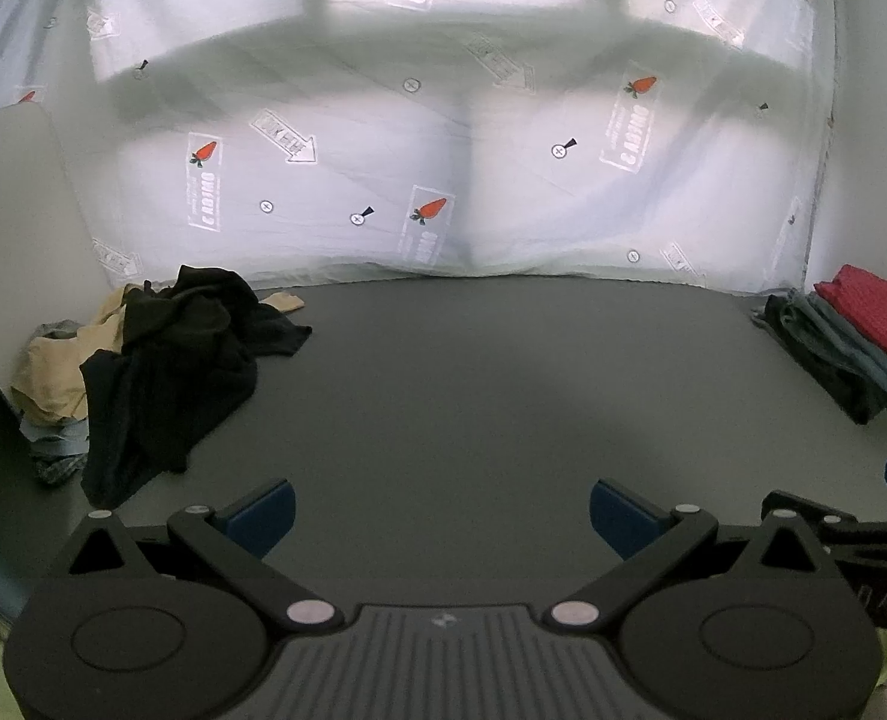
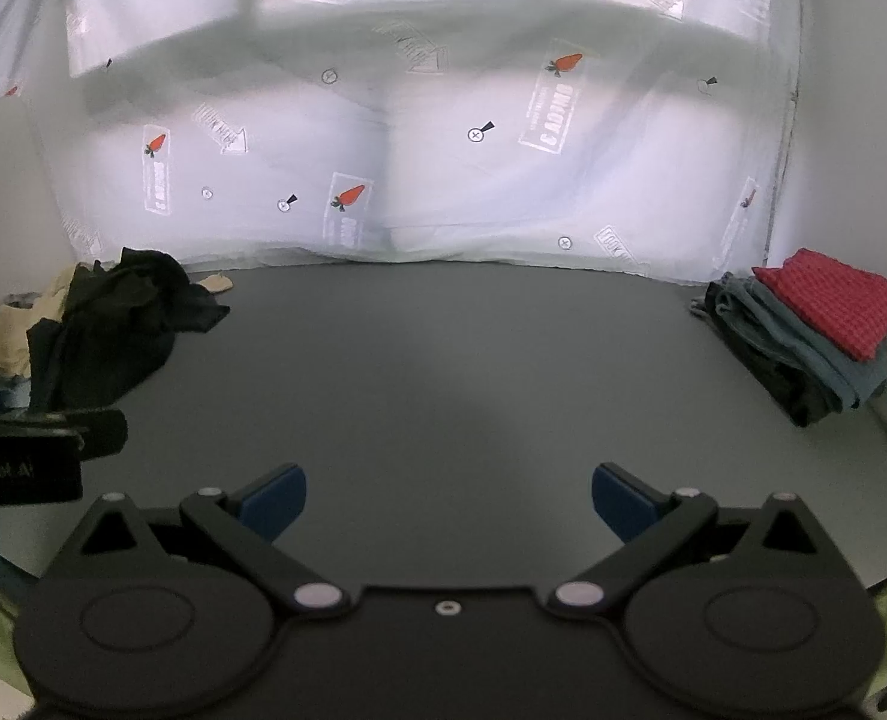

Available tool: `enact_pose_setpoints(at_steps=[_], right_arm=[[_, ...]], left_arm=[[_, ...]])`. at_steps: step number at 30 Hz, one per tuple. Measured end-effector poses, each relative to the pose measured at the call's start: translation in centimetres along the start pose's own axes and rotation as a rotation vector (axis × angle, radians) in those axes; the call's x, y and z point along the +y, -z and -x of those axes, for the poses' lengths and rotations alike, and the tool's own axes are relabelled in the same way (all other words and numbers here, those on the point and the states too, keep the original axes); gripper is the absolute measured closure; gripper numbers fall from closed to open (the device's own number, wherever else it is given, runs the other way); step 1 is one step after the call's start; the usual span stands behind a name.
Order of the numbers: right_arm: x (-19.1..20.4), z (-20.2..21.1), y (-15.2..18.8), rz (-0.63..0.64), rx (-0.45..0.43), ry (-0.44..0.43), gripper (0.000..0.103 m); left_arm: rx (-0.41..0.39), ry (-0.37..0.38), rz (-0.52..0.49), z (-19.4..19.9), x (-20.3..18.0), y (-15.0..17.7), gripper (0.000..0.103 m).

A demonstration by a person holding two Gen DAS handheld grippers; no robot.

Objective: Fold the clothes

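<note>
Crumpled clothes are heaped at the bench's left edge; folded clothes are stacked at right. Left gripper and right gripper are held wide, empty. One garment at a time is best drawn onto the bare middle.

Backlit, dim foreground, soft shadows, fisheye-warped

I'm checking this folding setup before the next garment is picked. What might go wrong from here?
1. The black garment lies tangled over a beige one in the unfolded pile, so a pinch may drag both out together.
2. The folded stack sits at the table's right edge, red piece on top; a sweeping cloth might knock it askew.
3. Both the left gripper and right gripper are open and close side by side, so they may collide.
</note>
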State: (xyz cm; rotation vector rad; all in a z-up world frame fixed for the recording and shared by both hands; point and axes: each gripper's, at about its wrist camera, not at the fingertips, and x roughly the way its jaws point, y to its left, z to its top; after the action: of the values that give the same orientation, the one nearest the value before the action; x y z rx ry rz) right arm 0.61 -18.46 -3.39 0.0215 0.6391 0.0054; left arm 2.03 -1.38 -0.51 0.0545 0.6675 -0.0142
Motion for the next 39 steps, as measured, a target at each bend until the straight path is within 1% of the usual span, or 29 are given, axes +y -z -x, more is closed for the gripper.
enact_pose_setpoints(at_steps=[8,11,14,17,21,22,24,27,31,35,37,39], right_arm=[[-1.8,0.0,0.5,-0.038,0.007,-0.014,0.0],[-3.1,-0.3,0.9,-0.076,0.008,-0.025,0.0],[-4.9,-0.9,1.3,-0.131,0.007,-0.028,0.0],[-7.1,-1.7,1.6,-0.211,0.007,-0.044,0.0],[-9.0,-3.4,1.6,-0.299,-0.006,-0.061,0.0],[-9.2,-3.9,1.7,-0.312,-0.011,-0.061,0.0],[-9.1,-5.2,1.5,-0.332,-0.006,-0.064,0.0],[-7.4,-7.6,0.7,-0.314,0.04,-0.11,0.0],[-2.9,-11.3,-0.8,-0.244,0.082,-0.119,0.0],[2.7,-15.2,-3.4,-0.208,0.064,-0.157,0.002],[6.0,-17.6,-5.3,-0.173,0.059,-0.17,0.01],[9.3,-20.1,-7.3,-0.148,0.065,-0.185,0.015]], left_arm=[[0.027,-0.013,0.009,0.1,-1.3,0.3,0.0],[0.063,0.002,0.031,-0.4,-1.9,0.5,0.0],[0.086,0.04,0.065,-1.0,-2.3,0.7,0.0],[0.09,0.064,0.117,-1.7,-2.7,0.4,0.0],[0.105,0.11,0.238,-2.8,-2.0,0.0,0.0],[0.112,0.112,0.252,-3.1,-1.8,0.0,0.0],[0.125,0.091,0.262,-3.9,-1.4,-0.1,0.0],[0.129,0.043,0.286,-5.6,0.5,-0.7,0.0],[0.149,0.002,0.348,-9.0,5.0,-1.6,0.0],[0.162,-0.038,0.427,-12.8,11.1,-3.1,0.0],[0.169,-0.07,0.463,-14.8,14.5,-3.9,0.0],[0.176,-0.102,0.499,-16.7,18.0,-4.6,0.0]])
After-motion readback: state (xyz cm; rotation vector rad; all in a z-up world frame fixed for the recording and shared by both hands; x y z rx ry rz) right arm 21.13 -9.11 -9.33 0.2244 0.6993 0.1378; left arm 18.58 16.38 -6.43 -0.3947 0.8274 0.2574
